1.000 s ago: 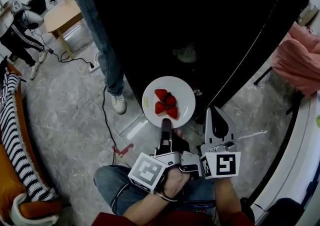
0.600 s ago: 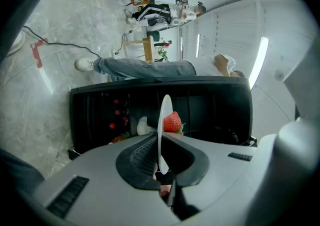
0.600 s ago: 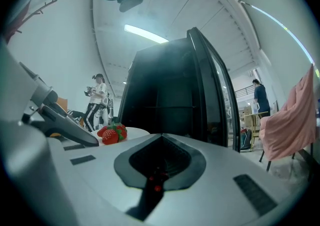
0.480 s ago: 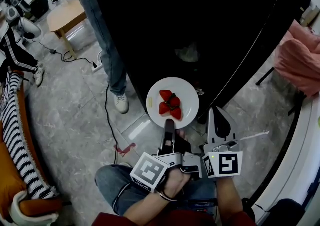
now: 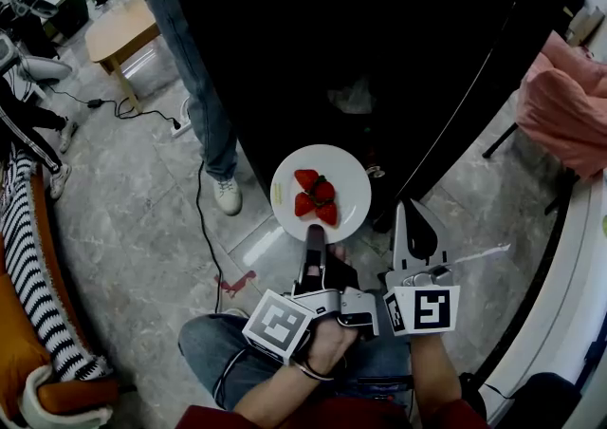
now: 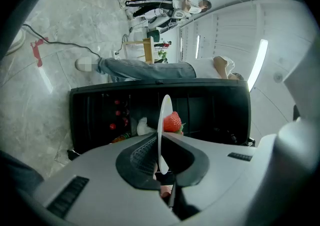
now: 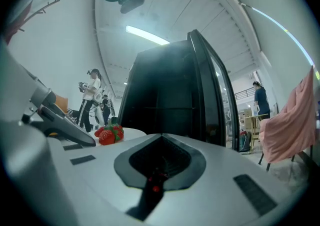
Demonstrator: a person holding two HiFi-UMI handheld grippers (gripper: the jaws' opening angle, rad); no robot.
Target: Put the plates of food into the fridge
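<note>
The left gripper (image 5: pixel 314 235) is pinching the near rim of the plate (image 5: pixel 285 197), which is hanging in the air just in front of the open fridge (image 5: pixel 379 38) and is not yet inside. The strawberries (image 5: pixel 316 195) are lying loose on it. The right gripper (image 5: pixel 411 211) is hovering beside it, jaws pressed together on nothing.

The grip is taking only the rim, so the plate's whole weight is hanging off one edge. Any tilt on the way in is likely to roll the berries off, and a knock against a shelf front or the door (image 7: pixel 210 95) could twist the rim out of the jaws. A bystander's leg (image 5: pixel 194 85) and a cable (image 5: pixel 202 228) are lying close on the left, so a step that way is risking a bump.

The head view is showing the fridge only as a black mass. The left gripper view is looking inside: shelves, small red items (image 6: pixel 116 115) and something white (image 6: pixel 142 126), with the plate edge-on between the jaws. The right gripper view is confirming that nothing is sitting between its own jaws.
</note>
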